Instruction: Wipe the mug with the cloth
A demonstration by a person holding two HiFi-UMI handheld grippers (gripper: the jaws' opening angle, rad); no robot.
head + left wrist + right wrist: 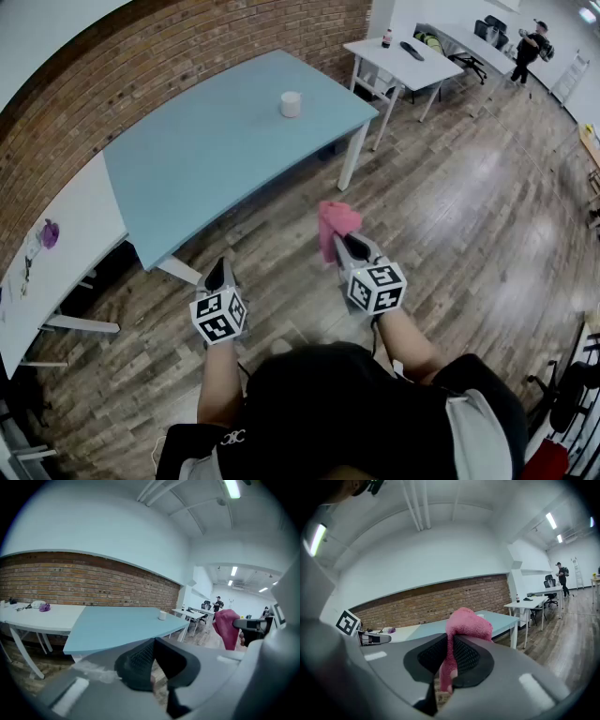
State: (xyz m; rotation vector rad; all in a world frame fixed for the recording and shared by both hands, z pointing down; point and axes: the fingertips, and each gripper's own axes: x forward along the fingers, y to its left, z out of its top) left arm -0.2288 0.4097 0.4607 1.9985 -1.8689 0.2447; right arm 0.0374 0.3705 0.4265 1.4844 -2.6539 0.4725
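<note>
I am looking down past both grippers at a wood-plank floor (450,216), with a light blue table (216,159) ahead against a brick wall (141,66). The white mug (291,104) is standing upright on that table, toward its far right end, set in from the edges and with nothing else beside it on the top.

The right gripper (349,244) is clamping the pink cloth (336,222). In the right gripper view its jaws are pressing together on a fold of the cloth, with a bunch of it bulging above the pads and a strip hanging below them. The cloth is hanging in the air over the floor, well short of the table's near edge and well apart from the mug.

The left gripper (218,274) is sitting beside it, lower in the head view and also over the floor. Its jaws are closed pad against pad with nothing between them.

To the left, a white table (75,234) is butting against the blue one, with a small purple object (50,233) lying near its wall edge. Farther back to the right, another white table (403,61) is carrying a bottle (386,38) and a dark flat item I cannot identify. A person (528,47) is standing in the far corner of the room.
</note>
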